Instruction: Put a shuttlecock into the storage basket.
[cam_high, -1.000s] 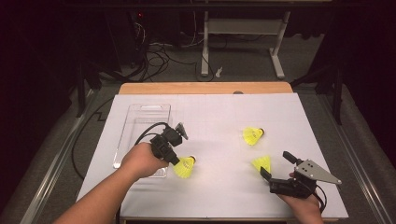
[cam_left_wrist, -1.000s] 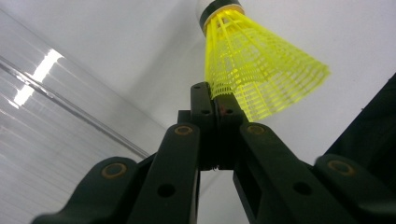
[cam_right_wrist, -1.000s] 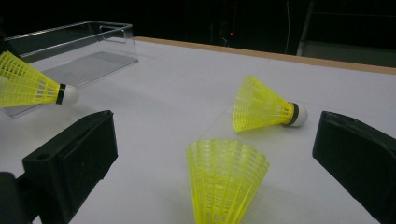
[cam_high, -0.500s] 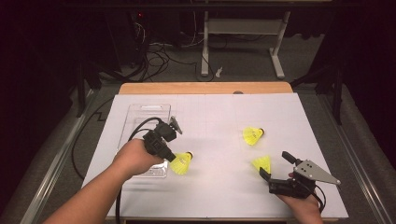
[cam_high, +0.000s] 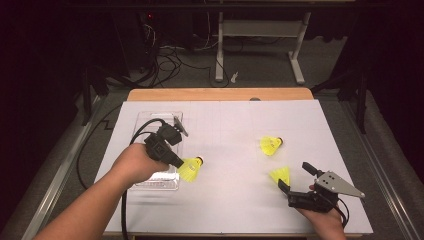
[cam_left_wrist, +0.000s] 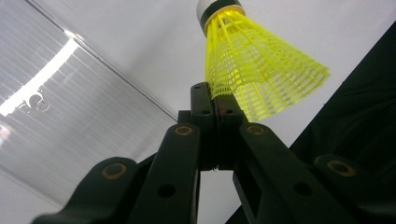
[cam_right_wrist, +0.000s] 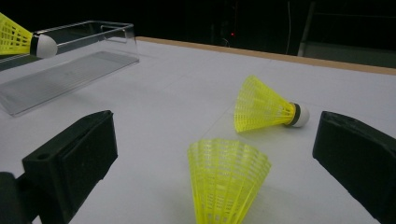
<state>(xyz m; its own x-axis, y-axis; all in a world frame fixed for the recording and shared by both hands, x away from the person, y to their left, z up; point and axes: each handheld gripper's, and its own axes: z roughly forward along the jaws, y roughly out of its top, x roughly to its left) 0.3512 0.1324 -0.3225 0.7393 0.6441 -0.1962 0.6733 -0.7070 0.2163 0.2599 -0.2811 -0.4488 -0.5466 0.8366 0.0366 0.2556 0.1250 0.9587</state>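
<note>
On the counter (cam_high: 225, 200) before you, the tray (cam_high: 150, 120) sits at the left. Your left tool (cam_high: 176, 161) holds one shuttlecock (cam_high: 191, 169) just beside the tray's right edge. Two more lie at the right: one (cam_high: 280, 174) between your right tool's (cam_high: 295, 176) jaws, the other (cam_high: 271, 145) behind it.

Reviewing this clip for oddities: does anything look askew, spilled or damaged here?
Nothing stands out. The left gripper pinches one yellow shuttlecock by its skirt beside the clear tray; two more shuttlecocks lie on the white table, one on its side, one cork-down. No damage shows.
</note>
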